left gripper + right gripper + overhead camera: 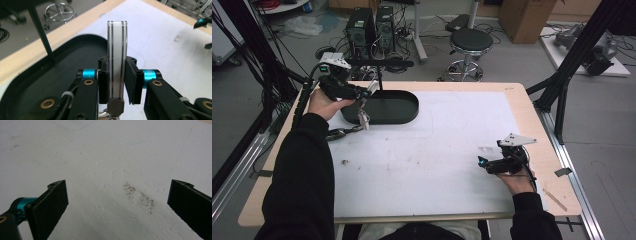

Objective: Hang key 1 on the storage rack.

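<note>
Left gripper [117,85] clamps a flat white, dark-striped bar [117,57].
Its long axis runs forward over the black oval tray [404,112]; the right gripper [117,202], open, rests well apart.

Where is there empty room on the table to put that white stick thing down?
The white mat lies bare between the black tray and the right gripper, and right of the tray. It is crowded at the tray's left end, where the left gripper holds the white strip.

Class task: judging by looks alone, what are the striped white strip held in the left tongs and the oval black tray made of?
Striped white flat strip: probably glossy plastic or acrylic; smooth translucent edge, knurled metal end.
Oval black tray: likely matte plastic; dull, even surface, moulded rounded rim.
</note>
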`<act>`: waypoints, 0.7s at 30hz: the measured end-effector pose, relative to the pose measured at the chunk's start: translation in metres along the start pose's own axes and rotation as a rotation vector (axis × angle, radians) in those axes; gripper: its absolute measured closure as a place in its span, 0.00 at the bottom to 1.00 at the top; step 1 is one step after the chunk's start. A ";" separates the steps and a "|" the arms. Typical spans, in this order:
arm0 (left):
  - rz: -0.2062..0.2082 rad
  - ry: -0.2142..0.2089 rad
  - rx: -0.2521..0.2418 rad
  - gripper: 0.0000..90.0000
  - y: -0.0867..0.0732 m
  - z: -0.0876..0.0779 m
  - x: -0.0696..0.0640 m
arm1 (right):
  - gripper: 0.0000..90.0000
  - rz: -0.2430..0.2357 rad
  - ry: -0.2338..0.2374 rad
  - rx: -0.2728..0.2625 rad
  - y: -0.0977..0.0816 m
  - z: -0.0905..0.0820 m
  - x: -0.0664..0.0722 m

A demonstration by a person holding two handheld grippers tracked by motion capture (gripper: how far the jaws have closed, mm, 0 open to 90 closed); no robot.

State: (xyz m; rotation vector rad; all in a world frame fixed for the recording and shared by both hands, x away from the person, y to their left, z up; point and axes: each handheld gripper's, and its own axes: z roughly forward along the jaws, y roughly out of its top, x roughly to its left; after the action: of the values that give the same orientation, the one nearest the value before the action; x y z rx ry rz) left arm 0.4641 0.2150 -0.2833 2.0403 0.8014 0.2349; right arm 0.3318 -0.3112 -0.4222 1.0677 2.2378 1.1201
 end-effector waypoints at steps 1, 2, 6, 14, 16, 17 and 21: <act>0.003 -0.002 -0.003 0.83 0.004 0.000 -0.001 | 0.03 0.000 0.000 0.000 0.000 0.000 0.000; 0.026 0.006 0.002 0.83 0.014 0.001 -0.003 | 0.03 0.000 0.003 0.000 0.000 0.000 0.001; 0.046 0.015 -0.006 0.83 0.031 0.003 -0.006 | 0.03 -0.003 0.006 -0.006 0.000 -0.001 0.001; 0.098 0.037 -0.037 0.83 0.068 0.014 -0.020 | 0.03 0.001 0.004 -0.007 0.000 -0.001 0.001; 0.112 0.040 -0.034 0.83 0.073 0.015 -0.021 | 0.03 0.000 0.002 -0.008 0.000 -0.001 0.001; 0.112 0.040 -0.035 0.83 0.082 0.018 -0.020 | 0.03 0.000 0.000 -0.007 0.000 -0.001 0.001; 0.104 0.013 -0.074 0.83 0.096 0.023 -0.015 | 0.03 0.004 -0.003 -0.017 0.000 -0.003 0.001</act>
State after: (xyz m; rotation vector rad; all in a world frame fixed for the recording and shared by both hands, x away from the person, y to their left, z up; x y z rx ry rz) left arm 0.5058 0.1532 -0.2169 2.0146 0.6853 0.3322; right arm 0.3289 -0.3118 -0.4205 1.0672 2.2205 1.1363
